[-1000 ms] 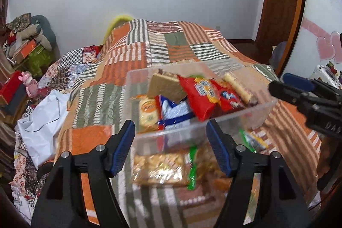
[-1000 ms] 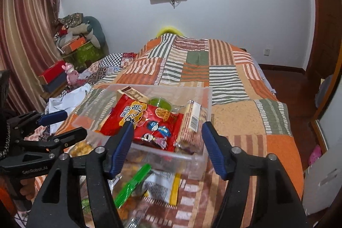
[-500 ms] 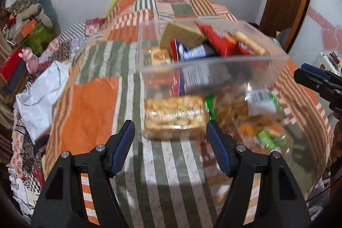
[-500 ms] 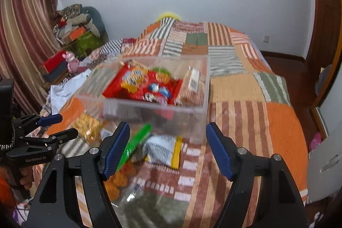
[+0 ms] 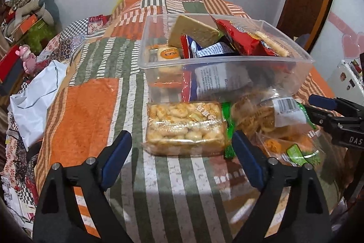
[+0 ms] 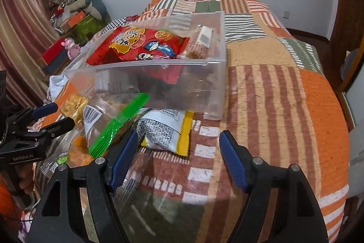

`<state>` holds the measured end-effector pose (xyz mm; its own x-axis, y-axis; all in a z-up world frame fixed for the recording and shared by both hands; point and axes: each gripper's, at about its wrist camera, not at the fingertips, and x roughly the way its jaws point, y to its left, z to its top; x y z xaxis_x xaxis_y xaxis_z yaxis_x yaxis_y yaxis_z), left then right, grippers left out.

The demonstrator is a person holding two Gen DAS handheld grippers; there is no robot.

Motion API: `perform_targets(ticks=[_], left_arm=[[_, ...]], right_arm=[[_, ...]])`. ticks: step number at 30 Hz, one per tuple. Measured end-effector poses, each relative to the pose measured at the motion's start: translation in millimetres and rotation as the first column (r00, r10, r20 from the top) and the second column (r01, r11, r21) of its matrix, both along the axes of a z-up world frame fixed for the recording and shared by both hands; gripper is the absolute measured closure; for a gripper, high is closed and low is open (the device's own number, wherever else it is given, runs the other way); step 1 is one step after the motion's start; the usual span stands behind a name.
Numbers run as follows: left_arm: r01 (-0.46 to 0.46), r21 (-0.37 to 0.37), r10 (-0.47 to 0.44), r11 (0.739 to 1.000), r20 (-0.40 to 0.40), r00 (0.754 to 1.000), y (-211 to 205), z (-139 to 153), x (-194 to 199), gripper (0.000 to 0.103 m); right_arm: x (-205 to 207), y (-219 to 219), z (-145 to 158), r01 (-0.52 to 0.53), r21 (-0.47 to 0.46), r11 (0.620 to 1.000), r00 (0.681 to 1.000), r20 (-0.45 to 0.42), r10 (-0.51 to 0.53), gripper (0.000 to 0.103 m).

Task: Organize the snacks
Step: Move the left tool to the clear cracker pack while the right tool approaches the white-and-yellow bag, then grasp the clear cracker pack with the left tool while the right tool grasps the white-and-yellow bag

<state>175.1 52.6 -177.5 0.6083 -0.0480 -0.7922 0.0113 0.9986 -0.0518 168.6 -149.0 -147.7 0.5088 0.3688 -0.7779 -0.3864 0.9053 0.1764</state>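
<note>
Left wrist view: left gripper (image 5: 182,157) is opening, empty, astride the biscuit pack (image 5: 185,128) lying just before the bin (image 5: 227,56). Right gripper (image 6: 176,158) gapes empty. Slippery wrap may slide; crammed bin may spill.

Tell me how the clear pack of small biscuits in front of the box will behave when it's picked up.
The biscuit pack probably holds its block shape: the biscuits sit packed tight. Its glossy film looks slippery, so it may slide. Squeezing hard would likely crack the biscuits.
</note>
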Motion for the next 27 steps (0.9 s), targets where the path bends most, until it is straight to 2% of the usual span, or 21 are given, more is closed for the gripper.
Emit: perform_targets(ticks=[3,5,11,18,20,22,27], left_arm=[[0.002,0.007,-0.002,1.0,-0.005,1.0,-1,-6,7,0.008],[-0.003,0.005,0.003,1.0,-0.016,1.0,1,-11,11,0.006],[-0.057,-0.093,0.051,0.994,-0.07,0.996,17,-25,24,0.006],[-0.092,-0.077,0.087,0.993,-0.065,0.994,19,-29,32,0.006],[-0.096,-0.077,0.091,0.992,-0.061,0.994,19,-30,32,0.007],[-0.1,-0.071,0.096,0.992,-0.054,0.994,19,-30,29,0.014],[-0.115,-0.047,0.113,0.992,-0.035,0.993,17,-29,21,0.025]], right_arm=[[3,10,-3,-0.026,-0.028,0.999,1.0,-0.016,0.025,0.032],[4,11,-7,-0.033,-0.015,0.999,0.999,-0.029,0.033,0.032],[11,15,-11,-0.049,0.016,0.999,0.997,-0.058,0.05,0.032],[14,16,-15,-0.055,0.028,0.998,0.995,-0.08,0.057,0.027],[14,17,-16,-0.053,0.029,0.998,0.995,-0.079,0.055,0.026],[14,18,-15,-0.055,0.023,0.998,0.995,-0.078,0.057,0.026],[14,17,-13,-0.052,0.026,0.998,0.996,-0.073,0.053,0.037]])
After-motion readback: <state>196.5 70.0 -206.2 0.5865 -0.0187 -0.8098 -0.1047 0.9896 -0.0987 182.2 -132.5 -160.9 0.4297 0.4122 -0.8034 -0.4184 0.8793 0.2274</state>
